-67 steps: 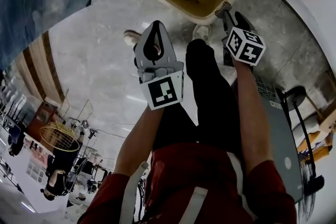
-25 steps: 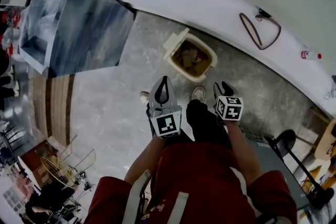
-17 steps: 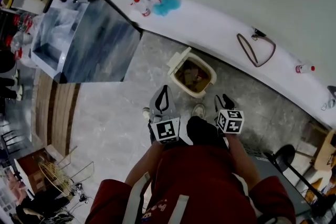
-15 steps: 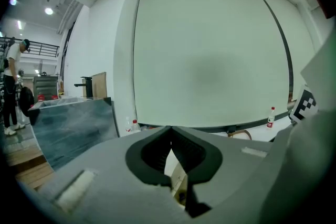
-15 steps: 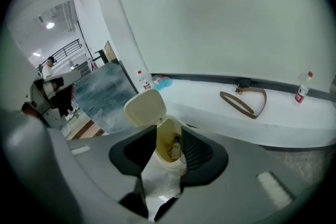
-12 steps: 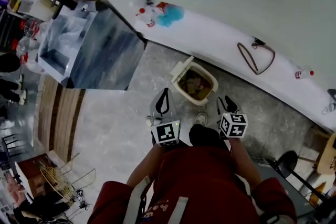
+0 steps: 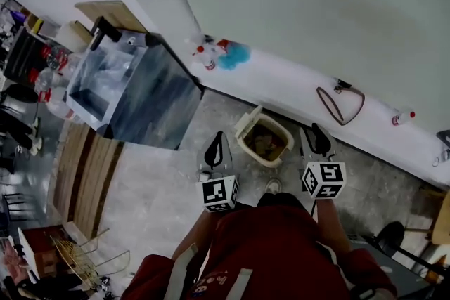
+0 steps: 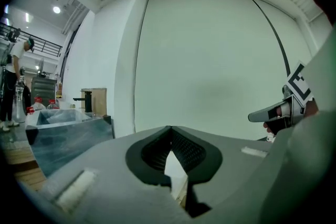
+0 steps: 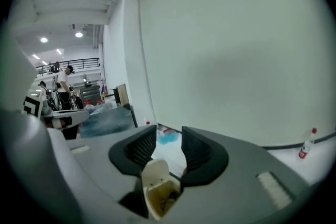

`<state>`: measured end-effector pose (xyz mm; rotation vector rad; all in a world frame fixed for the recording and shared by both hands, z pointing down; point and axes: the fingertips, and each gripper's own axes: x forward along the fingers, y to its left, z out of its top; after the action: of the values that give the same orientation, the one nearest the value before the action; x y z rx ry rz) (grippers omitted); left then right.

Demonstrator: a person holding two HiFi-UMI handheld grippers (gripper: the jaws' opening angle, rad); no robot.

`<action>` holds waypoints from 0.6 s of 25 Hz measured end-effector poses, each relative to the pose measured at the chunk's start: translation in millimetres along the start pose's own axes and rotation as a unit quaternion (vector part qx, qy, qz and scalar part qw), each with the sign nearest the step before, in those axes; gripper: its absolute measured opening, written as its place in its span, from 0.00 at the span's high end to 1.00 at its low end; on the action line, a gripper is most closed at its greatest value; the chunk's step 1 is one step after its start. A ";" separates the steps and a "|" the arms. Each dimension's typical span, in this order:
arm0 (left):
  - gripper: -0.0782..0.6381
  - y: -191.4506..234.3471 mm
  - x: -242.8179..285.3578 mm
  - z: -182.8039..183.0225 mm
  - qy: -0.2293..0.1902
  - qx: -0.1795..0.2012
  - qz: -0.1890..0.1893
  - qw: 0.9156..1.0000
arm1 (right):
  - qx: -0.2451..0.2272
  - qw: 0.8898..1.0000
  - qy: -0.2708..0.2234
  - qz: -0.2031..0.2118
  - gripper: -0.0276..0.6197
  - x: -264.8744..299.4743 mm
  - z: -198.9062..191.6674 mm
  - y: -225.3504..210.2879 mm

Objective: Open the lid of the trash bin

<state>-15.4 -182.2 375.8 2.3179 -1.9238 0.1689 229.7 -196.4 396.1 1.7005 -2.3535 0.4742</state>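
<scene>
The cream trash bin [image 7: 265, 140] stands on the grey floor by the white ledge. Its lid [image 7: 246, 122] is tipped up at the left, and rubbish shows inside. My left gripper [image 7: 217, 136] is held high above the floor, left of the bin, its jaws shut with nothing in them [image 8: 169, 129]. To the right of the bin my right gripper [image 7: 317, 130] hangs at about the same height, open and empty. In the right gripper view the bin [image 9: 164, 195] and its raised lid [image 9: 154, 172] show far below, in the gap between the jaws [image 9: 168, 132].
A tall blue-grey glass cabinet [image 7: 133, 96] stands left of the bin. Along the wall a white ledge [image 7: 295, 84] carries bottles, a blue cloth [image 7: 232, 57] and a cable loop [image 7: 341, 104]. A wire basket [image 7: 76, 261] and a black stool [image 7: 392, 238] stand behind me.
Both grippers have risen well away from the bin, the right one more, and the bin now looks smaller and farther below. The lid stays up. The jaws have not changed.
</scene>
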 end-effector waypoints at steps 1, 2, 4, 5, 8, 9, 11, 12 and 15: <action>0.88 -0.4 -0.2 10.0 -0.003 0.002 0.002 1.000 | -0.013 1.000 -0.016 0.000 0.73 -3.3 16.0 0.8; 0.88 -1.6 0.4 20.3 -0.005 0.003 0.004 1.000 | -0.027 0.999 -0.033 -0.001 0.73 -6.8 32.6 0.6; 0.88 -4.7 1.9 43.2 -0.017 0.007 0.004 1.000 | -0.045 0.997 -0.068 -0.004 0.73 -14.2 65.8 -0.3; 0.88 -6.1 1.6 55.7 -0.026 0.010 0.002 1.000 | -0.047 0.995 -0.085 -0.004 0.72 -18.3 81.1 0.1; 0.88 -12.7 -2.3 97.9 -0.066 0.025 -0.007 0.997 | -0.050 0.990 -0.131 -0.001 0.72 -32.6 123.8 3.4; 0.88 -16.6 -4.4 112.3 -0.078 0.030 -0.013 0.996 | -0.058 0.988 -0.143 -0.002 0.72 -38.0 136.3 4.8; 0.88 -25.3 -9.9 138.0 -0.096 0.036 -0.027 0.994 | -0.088 0.983 -0.159 -0.008 0.72 -47.3 156.0 9.5; 0.88 -28.9 -12.6 148.5 -0.104 0.042 -0.034 0.993 | -0.104 0.981 -0.166 -0.010 0.72 -50.7 163.5 13.0; 0.88 -37.6 -18.3 171.8 -0.139 0.067 -0.039 0.987 | -0.129 0.972 -0.195 -0.013 0.72 -63.7 183.6 18.4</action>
<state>19.3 -186.2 202.5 2.6222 -1.9922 -0.0380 237.3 -202.8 201.2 1.8255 -2.5056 -0.1863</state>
